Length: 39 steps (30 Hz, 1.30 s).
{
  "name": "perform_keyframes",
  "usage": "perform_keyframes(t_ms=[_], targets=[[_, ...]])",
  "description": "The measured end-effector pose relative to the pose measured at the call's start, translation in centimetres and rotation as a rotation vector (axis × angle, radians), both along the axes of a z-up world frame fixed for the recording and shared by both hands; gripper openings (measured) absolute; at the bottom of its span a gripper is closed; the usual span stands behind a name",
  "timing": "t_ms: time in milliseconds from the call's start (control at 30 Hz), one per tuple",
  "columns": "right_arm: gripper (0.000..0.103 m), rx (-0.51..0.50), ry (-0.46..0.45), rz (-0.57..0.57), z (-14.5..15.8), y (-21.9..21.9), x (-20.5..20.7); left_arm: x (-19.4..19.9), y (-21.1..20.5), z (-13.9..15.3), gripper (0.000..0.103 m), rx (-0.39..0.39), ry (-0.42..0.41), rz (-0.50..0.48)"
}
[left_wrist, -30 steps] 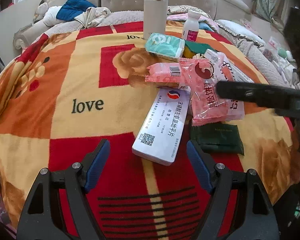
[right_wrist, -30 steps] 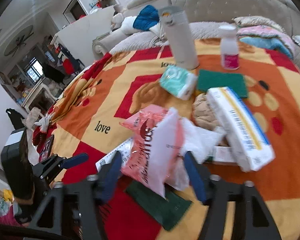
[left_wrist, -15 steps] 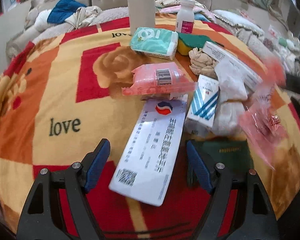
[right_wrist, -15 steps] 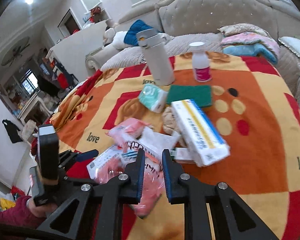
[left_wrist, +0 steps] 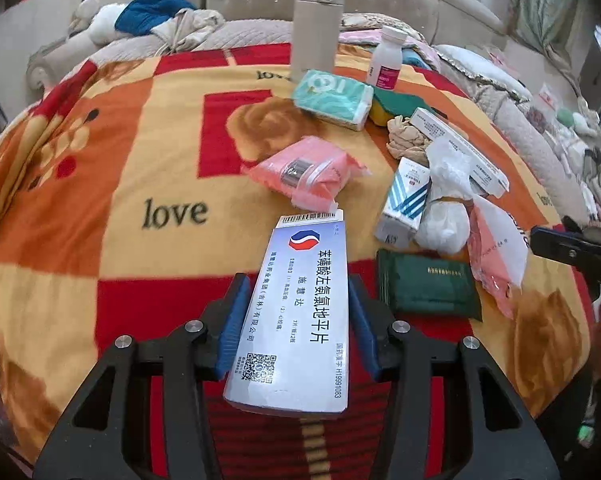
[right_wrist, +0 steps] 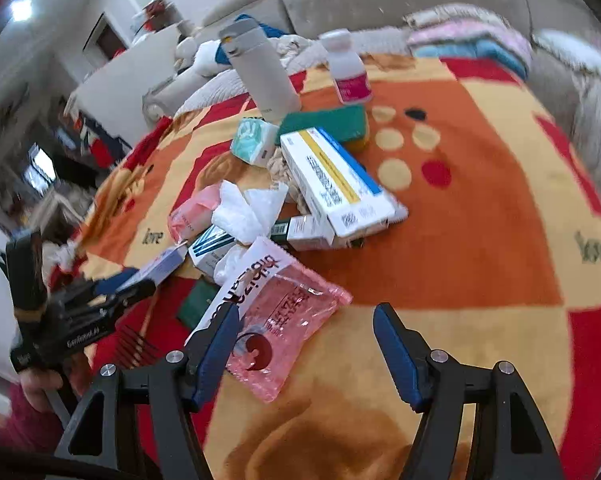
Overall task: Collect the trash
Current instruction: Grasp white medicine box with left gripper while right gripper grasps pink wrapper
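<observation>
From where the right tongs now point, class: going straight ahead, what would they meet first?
Probably the bare blanket. The right tongs are opening, nothing between their fingers; the pink wrapper lies just left of their line, under the left finger. Depth is unclear.

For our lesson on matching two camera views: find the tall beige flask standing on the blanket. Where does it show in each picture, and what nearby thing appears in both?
Left wrist view: the beige flask stands upright at top centre, at the far edge of the blanket.
Right wrist view: the flask is upper left of centre and leans in the picture.
Shared landmark: the white bottle with a pink label, just right of the flask in both.
</observation>
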State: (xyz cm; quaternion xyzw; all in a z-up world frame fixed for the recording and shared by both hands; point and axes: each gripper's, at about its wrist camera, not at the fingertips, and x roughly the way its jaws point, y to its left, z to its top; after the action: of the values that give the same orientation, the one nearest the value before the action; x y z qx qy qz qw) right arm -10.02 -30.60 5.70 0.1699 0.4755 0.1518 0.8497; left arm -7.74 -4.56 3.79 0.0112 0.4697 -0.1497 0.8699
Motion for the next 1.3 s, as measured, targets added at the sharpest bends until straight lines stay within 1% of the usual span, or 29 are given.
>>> perform_keyframes(t_ms=[33,100,167,300,367,400,467,500,633,733,800,833,1033,1200,1300], targets=[[0.069,0.030,0.013,-0.009,-0.3,0.2,0.2,-0.3,0.3,0.0,0.047,-0.020,0.010,0.001],[0.077,0.078,0.030,-0.029,-0.9,0.6,0.5,-0.8,0.7,0.1,0.047,-0.046,0.017,0.008],[0.079,0.133,0.051,-0.050,-1.7,1.4,0.9,-1.4,0.9,0.3,0.047,-0.053,0.016,0.010],[0.080,0.195,0.102,-0.047,-2.7,2.8,1.7,-2.5,0.8,1.0,0.047,-0.046,0.001,0.001],[0.080,0.223,0.089,-0.051,-2.2,2.8,1.5,-2.7,0.8,1.3,0.047,-0.032,-0.013,-0.002],[0.082,0.236,0.080,-0.059,-1.9,2.5,1.3,-2.8,0.8,1.4,0.047,-0.030,-0.018,-0.004],[0.088,0.231,0.076,-0.082,-1.5,2.1,1.0,-2.9,0.7,1.5,0.047,-0.035,-0.020,-0.010],[0.089,0.229,0.073,-0.089,-1.3,1.9,0.8,-2.9,0.7,1.5,0.047,-0.036,-0.021,-0.012],[0.090,0.208,0.102,-0.089,-1.2,1.5,0.3,-2.9,0.3,1.7,0.047,-0.041,-0.031,-0.016],[0.090,0.158,0.114,-0.111,-1.2,0.8,-0.4,-3.1,0.2,2.1,0.047,-0.045,-0.038,-0.019],[0.090,0.102,0.145,-0.128,-1.6,0.1,-0.7,-3.2,0.1,2.3,0.047,-0.038,-0.048,-0.024],[0.090,0.091,0.153,-0.132,-1.6,-0.2,-0.8,-3.2,0.1,2.3,0.047,-0.033,-0.051,-0.024],[0.090,0.142,0.128,-0.162,-0.8,-1.7,-1.5,-3.1,-0.2,2.2,0.047,-0.046,-0.050,-0.024],[0.090,0.196,0.105,-0.187,-0.1,-1.8,-1.5,-3.2,-0.2,2.4,0.047,-0.042,-0.058,-0.025],[0.093,0.217,0.119,-0.188,-0.6,-1.3,-1.2,-3.1,-0.1,2.5,0.047,-0.051,-0.058,-0.019]])
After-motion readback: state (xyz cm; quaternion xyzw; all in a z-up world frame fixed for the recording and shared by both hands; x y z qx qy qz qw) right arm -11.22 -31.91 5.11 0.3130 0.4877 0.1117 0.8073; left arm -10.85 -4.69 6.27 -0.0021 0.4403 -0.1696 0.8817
